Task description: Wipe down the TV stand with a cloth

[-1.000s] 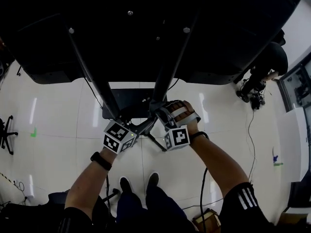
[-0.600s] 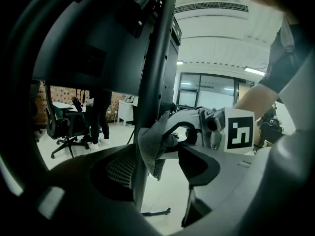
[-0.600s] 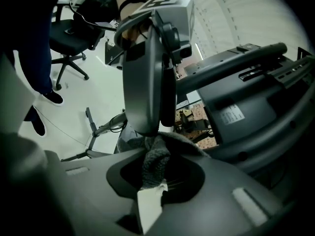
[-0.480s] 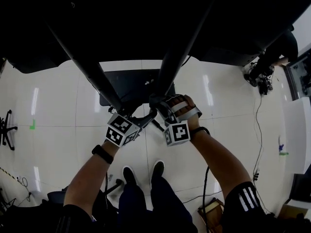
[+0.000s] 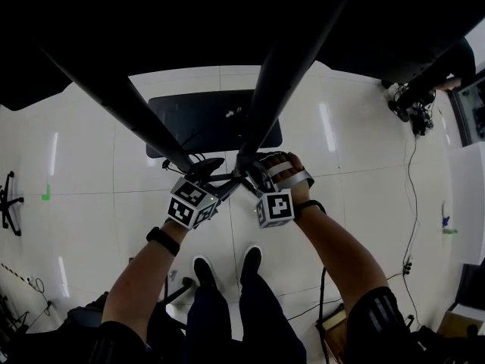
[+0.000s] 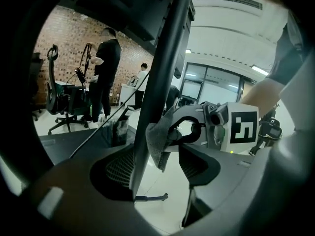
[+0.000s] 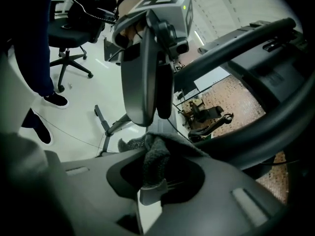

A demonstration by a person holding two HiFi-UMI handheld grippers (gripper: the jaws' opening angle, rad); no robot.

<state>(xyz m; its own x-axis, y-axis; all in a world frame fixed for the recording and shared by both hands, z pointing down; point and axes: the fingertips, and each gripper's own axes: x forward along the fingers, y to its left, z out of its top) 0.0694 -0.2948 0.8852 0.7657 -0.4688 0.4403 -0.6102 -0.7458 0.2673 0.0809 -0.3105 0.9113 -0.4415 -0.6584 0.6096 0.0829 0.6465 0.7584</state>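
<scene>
The black TV stand has two slanted poles (image 5: 284,74) that rise from a dark base plate (image 5: 189,120) on the white floor. My right gripper (image 5: 246,165) is at the foot of the right pole, shut on a grey cloth (image 7: 156,156) that is pressed against the pole. The cloth (image 6: 156,142) shows in the left gripper view, bunched on the pole (image 6: 157,92) just ahead of my jaws. My left gripper (image 6: 157,168) is open with that pole between its jaws, close beside the right gripper (image 6: 216,127). The left gripper (image 7: 147,77) hangs over the cloth in the right gripper view.
The person's shoes (image 5: 204,268) stand just behind the grippers. Cables and black gear (image 5: 413,105) lie on the floor at the right. An office chair (image 6: 56,102) and people (image 6: 106,68) are by a brick wall beyond the stand.
The head view has shifted, so the stand's top fills less of the picture and more of the base plate shows. Both grippers stay close together at the poles' foot.
</scene>
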